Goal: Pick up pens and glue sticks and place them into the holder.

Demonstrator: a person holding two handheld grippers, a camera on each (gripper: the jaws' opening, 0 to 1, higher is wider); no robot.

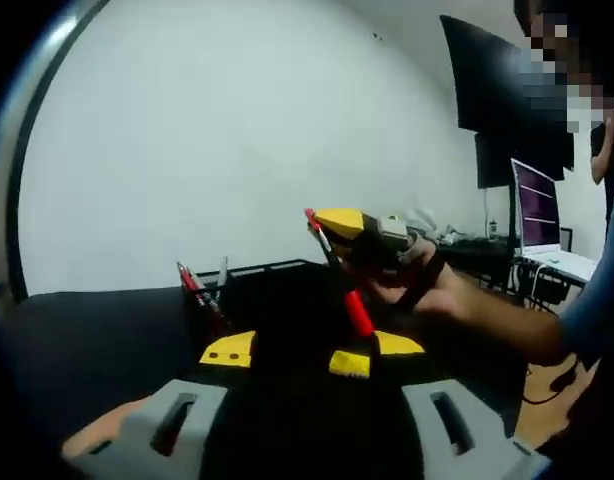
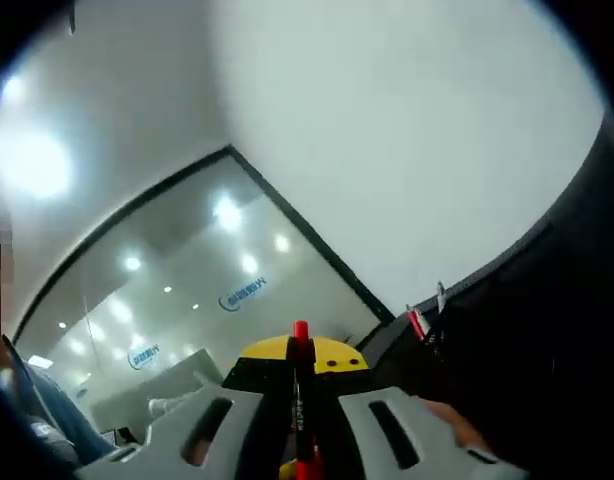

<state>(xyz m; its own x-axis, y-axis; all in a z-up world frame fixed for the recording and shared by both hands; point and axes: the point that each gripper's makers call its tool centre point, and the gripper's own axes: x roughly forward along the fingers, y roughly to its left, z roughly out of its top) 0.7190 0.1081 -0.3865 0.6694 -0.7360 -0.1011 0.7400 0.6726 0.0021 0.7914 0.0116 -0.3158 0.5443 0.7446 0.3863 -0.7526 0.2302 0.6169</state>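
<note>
Open laptop (image 1: 540, 215), dark wall monitor (image 1: 497, 85), white wall (image 1: 237, 130)

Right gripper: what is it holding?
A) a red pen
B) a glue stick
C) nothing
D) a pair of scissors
A: the right gripper has its jaws shut on a red pen, whose red tip sticks up between them; the left gripper view shows the same pen clamped in it.

Brightness: both views dim low down, with the black table (image 1: 97, 330) nearly featureless; the white wall (image 1: 237, 130) is evenly lit.
Light sources: ceiling lights (image 2: 227, 212) glare as soft white blobs in the right gripper view; a laptop screen (image 1: 535, 205) glows.
Blur: soft throughout, the red pen (image 2: 299, 400) smeared.
Distortion: strong fisheye bending at edges.
</note>
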